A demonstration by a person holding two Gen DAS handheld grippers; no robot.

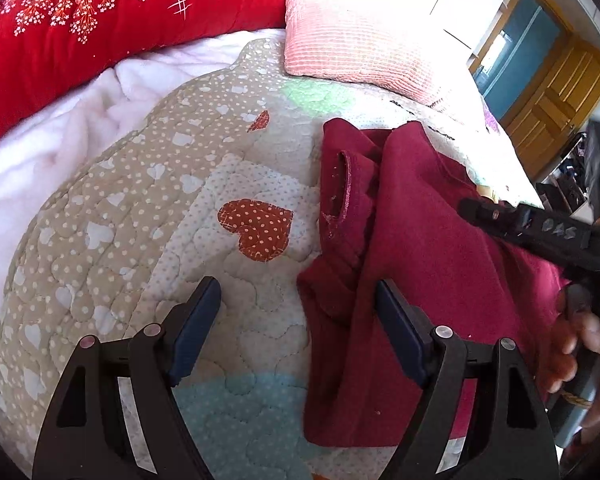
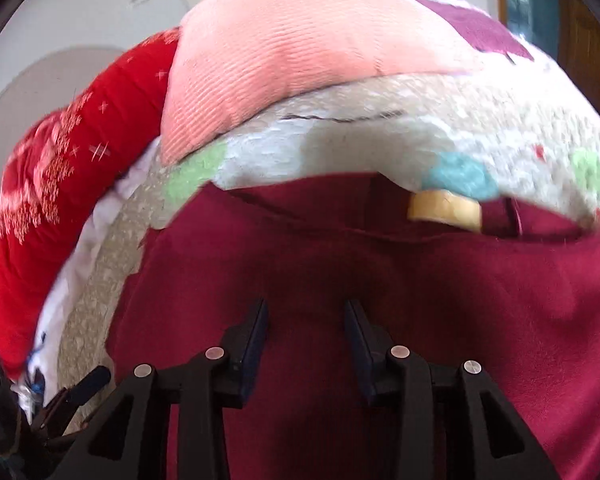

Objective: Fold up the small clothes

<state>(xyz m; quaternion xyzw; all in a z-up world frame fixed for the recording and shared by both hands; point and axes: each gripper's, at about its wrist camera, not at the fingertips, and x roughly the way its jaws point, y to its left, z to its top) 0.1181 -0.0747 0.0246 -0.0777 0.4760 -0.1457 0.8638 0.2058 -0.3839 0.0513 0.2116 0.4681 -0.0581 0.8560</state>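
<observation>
Matt, fuzzy knit cloth is seen in the maroon garment [image 1: 432, 240]; stitched, puffy cotton in the quilt [image 1: 148, 184]; ribbed plush in the pink pillow [image 1: 352, 40]; varnished wood in the door [image 1: 556, 92]. Matt black plastic forms the left gripper [image 1: 298, 304].

Both views are daylit. In the left wrist view, light enters from the far right and overexposes the pink pillow [image 1: 352, 28] and white blanket [image 1: 60, 128]; detail is otherwise sharp. The right wrist view shows motion blur across the quilt [image 2: 380, 148] and red duvet [image 2: 60, 168]. Fisheye curvature bends both frames, with dark vignetted corners. Shadows are soft.
</observation>
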